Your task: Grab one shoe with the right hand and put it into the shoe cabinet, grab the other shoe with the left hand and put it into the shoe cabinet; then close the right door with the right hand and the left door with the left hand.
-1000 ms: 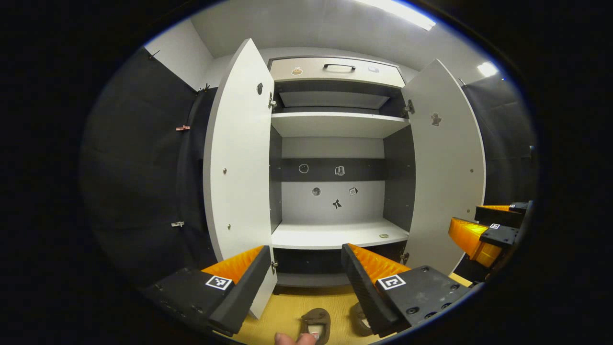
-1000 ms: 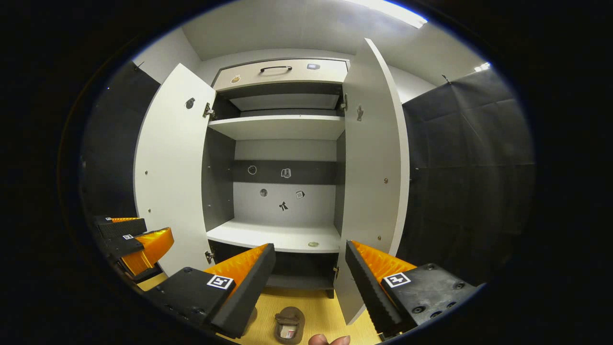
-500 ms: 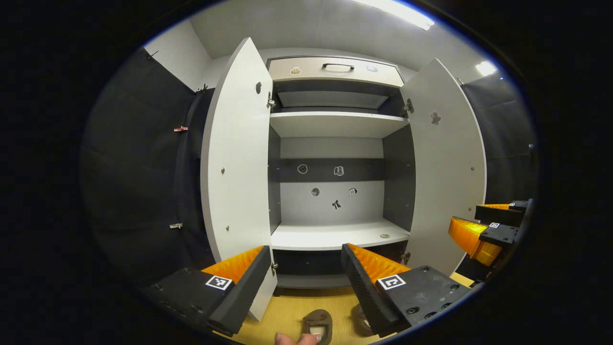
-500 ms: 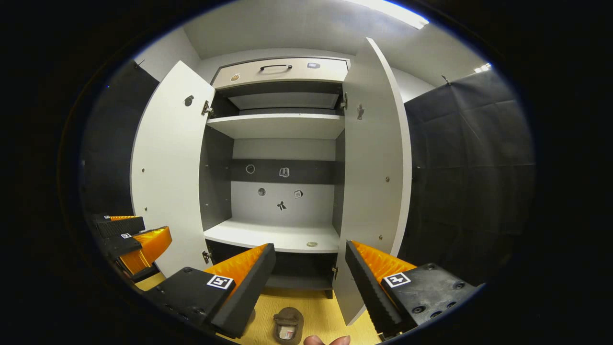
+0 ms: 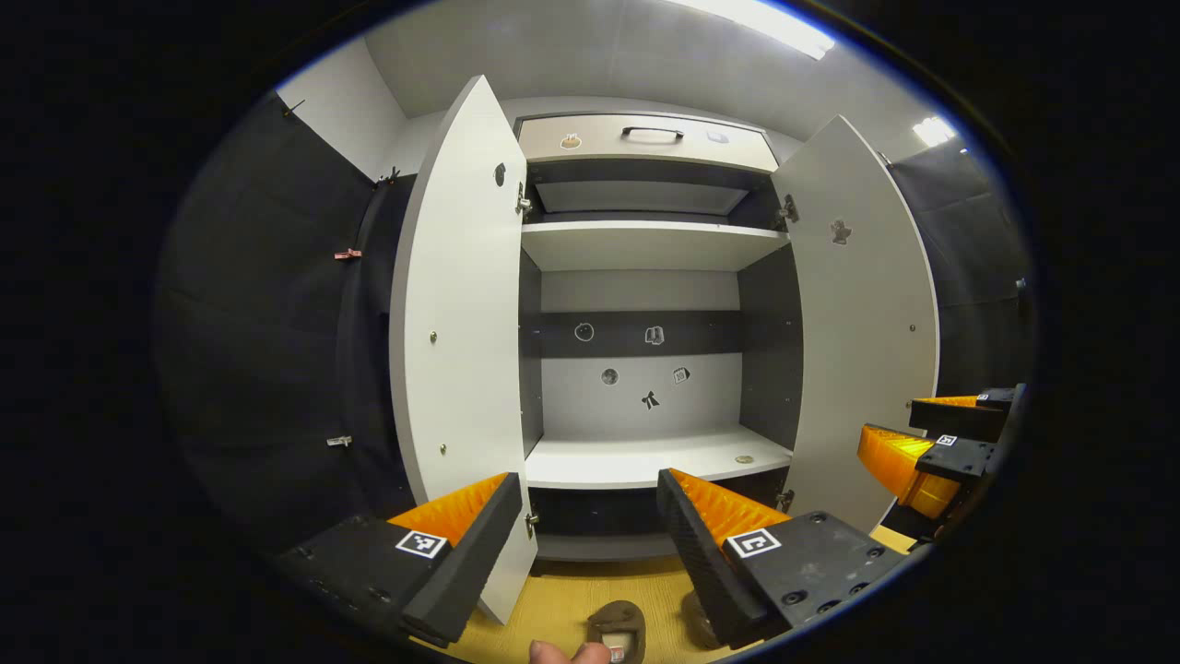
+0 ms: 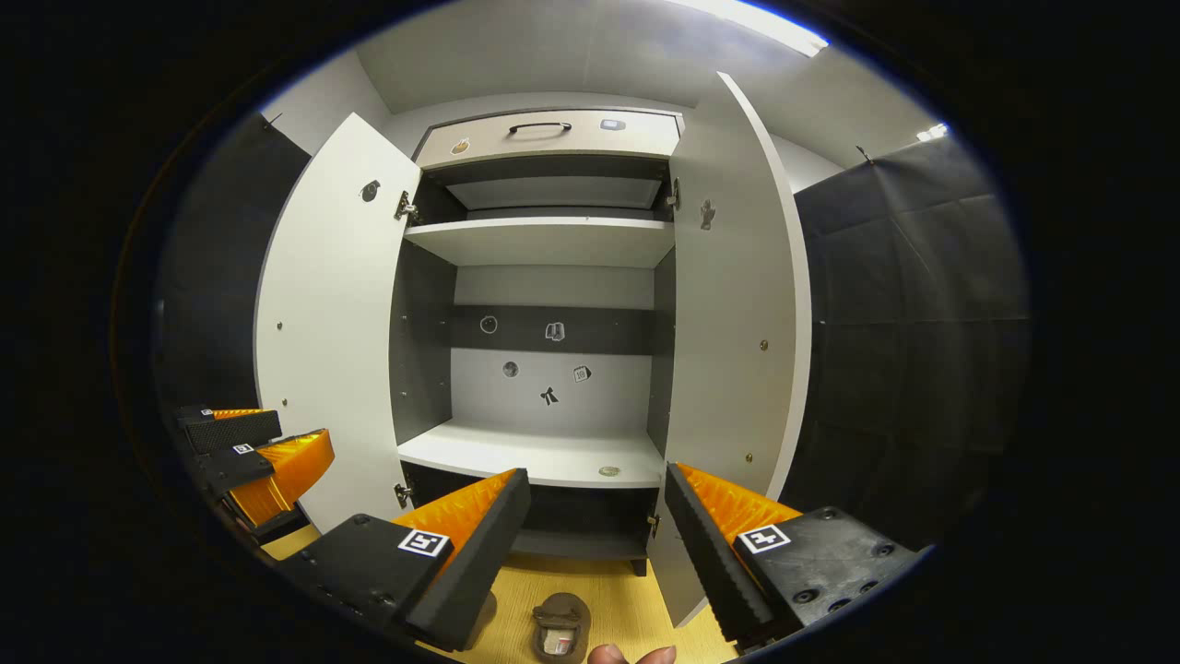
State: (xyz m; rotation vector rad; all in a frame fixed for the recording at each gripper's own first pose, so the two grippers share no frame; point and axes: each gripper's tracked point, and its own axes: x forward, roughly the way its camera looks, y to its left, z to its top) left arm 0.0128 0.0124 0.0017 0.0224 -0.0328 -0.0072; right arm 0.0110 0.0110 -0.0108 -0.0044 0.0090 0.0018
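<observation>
Both the left gripper and the right gripper hold their jaws apart, gripping nothing. Below them, two brown shoes lie on the yellow floor. Farther off stands the shoe cabinet, both doors wide open; its lower shelf carries only a small round disc.

Two brown shoes lie on the yellow wooden floor before the open cabinet.

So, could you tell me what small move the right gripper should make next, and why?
Probably lower the right gripper toward the shoe on the floor: its jaws stand open with nothing between them, and the cabinet doors are open.
</observation>
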